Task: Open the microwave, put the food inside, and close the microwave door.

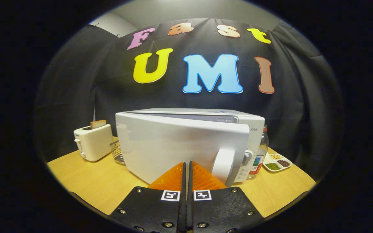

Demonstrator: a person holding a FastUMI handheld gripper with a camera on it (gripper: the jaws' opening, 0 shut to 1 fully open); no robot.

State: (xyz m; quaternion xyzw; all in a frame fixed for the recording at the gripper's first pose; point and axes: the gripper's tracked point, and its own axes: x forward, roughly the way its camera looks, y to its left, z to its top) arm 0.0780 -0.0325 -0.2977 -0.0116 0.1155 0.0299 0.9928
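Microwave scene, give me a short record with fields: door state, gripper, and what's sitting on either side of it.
microwave: white, on the wooden table
door: partly open, swung out toward the gripper
door handle: white, on the door's free edge, just ahead of the fingers
gripper: fingers shut together, holding nothing, tips close to the door's front
toaster: beside the microwave's hinge side, a slice of bread in its slot
wire basket: between toaster and microwave
bottle: beside the microwave's dial side
divided dish: beyond the bottle, holding grains
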